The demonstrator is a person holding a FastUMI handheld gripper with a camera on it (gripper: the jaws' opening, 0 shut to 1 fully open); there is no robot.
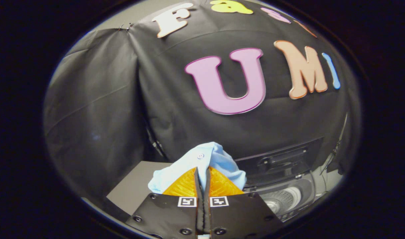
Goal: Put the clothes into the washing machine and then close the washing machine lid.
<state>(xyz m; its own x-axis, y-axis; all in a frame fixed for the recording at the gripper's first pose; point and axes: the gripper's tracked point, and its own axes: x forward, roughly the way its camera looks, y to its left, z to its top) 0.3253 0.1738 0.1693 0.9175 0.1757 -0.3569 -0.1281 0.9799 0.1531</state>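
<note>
Up over grey tabletop (136, 186), tool (202, 176) pinching light blue shirt (205, 159) before black cloth wall, open washing machine (285, 196) just right.

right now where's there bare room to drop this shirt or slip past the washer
The gripper is shut on the light blue shirt. Free patches: the grey table top beside the fingers, bordered by the black wall cloth, and the washing machine's open drum under its raised lid. It is crowded between lid and cloth.
</note>
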